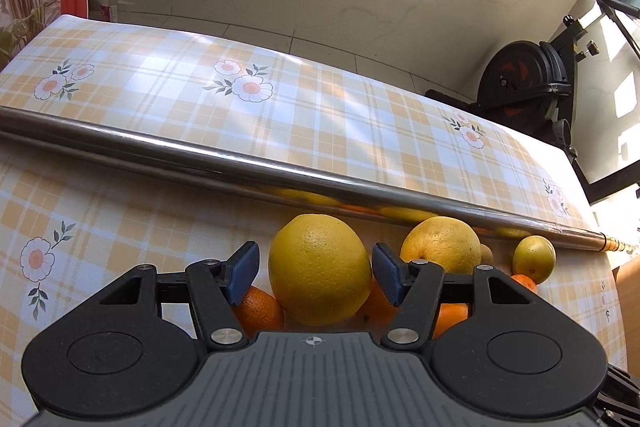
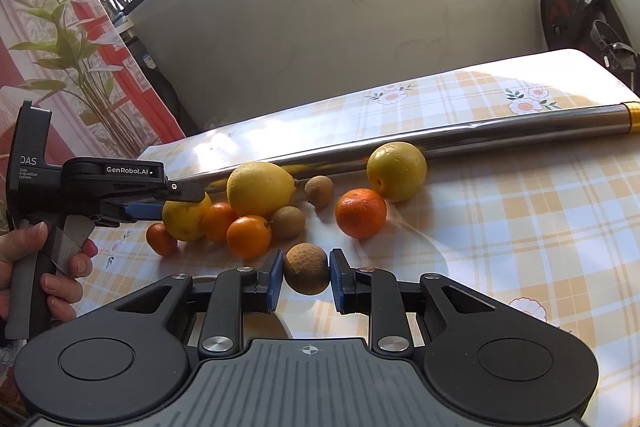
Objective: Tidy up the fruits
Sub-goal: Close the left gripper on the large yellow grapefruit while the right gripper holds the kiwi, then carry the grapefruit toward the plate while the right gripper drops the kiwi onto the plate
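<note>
Behind the fruit, a steel pole (image 1: pixel 240 163); left gripper (image 1: pixel 316 271) half-open around a lemon (image 1: pixel 320 271); right gripper (image 2: pixel 306 277) tight on a brown fruit (image 2: pixel 307 269).

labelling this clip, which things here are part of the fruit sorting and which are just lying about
Part of the job:
- brown fruit in the right claw
- big yellow citrus between the left claw's open pads
- oranges
- small brown fruits

Just lying about:
- metal tube
- exercise bike
- checked tablecloth

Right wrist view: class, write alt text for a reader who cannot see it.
The right claw grips a round brown fruit above a checked tablecloth. Behind lie oranges, lemons and a metal pole; the left claw reaches a lemon.
</note>
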### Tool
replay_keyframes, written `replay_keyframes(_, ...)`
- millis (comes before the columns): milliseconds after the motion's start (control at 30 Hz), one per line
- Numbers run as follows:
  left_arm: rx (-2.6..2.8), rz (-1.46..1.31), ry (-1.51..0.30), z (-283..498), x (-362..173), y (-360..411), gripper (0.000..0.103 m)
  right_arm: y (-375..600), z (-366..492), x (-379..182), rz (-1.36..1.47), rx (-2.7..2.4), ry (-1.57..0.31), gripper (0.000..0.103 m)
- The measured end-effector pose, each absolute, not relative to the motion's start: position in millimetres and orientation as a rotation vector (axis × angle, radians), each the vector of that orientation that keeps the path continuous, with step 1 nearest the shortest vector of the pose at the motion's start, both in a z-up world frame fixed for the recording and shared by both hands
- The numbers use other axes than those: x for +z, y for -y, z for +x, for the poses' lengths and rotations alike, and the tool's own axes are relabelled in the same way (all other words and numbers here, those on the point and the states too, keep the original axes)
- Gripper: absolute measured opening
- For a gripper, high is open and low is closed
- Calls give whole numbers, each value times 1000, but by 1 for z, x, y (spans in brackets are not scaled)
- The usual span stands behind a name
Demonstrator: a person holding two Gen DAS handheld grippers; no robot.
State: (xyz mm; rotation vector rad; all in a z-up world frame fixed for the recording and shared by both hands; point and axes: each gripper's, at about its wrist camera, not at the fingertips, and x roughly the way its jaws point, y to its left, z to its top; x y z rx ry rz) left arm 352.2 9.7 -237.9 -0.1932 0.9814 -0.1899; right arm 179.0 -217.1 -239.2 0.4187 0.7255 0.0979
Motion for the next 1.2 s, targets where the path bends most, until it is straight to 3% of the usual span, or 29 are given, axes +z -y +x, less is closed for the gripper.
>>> replay_keyframes(400, -205, -123, -944, 348, -240, 2, 59, 217, 175, -241, 428, 100, -725, 23)
replay_keyframes(833, -299, -34, -827, 289, -194, 6, 59, 210, 156, -229, 421, 122, -710, 23)
replay_keyframes(1200, -412, 41, -845, 226, -197, 6, 59, 195, 140, -229, 380, 167, -744, 23)
